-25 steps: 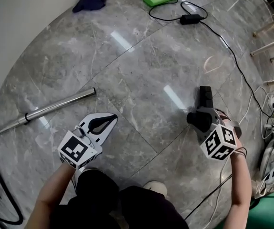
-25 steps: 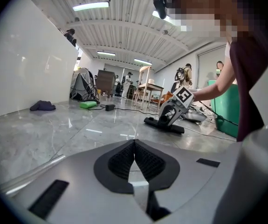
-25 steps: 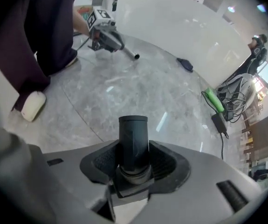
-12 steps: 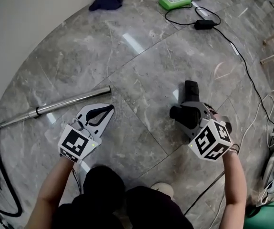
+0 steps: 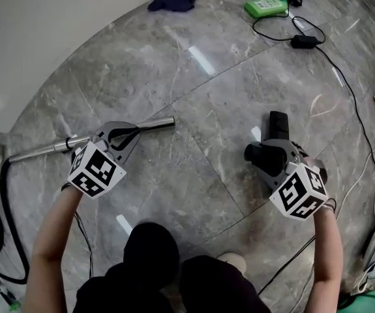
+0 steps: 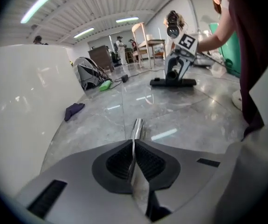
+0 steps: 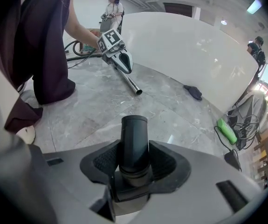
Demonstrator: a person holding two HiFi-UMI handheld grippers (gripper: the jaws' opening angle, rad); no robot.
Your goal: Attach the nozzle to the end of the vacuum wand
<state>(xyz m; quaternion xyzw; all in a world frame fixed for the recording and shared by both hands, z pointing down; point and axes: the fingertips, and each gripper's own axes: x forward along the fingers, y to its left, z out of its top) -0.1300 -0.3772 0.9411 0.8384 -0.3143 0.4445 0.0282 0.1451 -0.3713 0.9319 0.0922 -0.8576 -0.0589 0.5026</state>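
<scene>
Right gripper is clamping the nozzle by its neck; left gripper is hovering over the wand, jaws closed and empty; open them, grip near the wand's end, align axes.

- The left hand-held gripper has left the bare floor at lower centre-left and gone up the frame. Its closed tips now lie over the vacuum wand, near the wand's free end.
- It has also rolled, so its marker cube shows at a new angle.
- The right hand-held gripper has carried the nozzle nearer to the wand's end.
- The head view has swung: the green object and the dark cloth now sit further right.
</scene>
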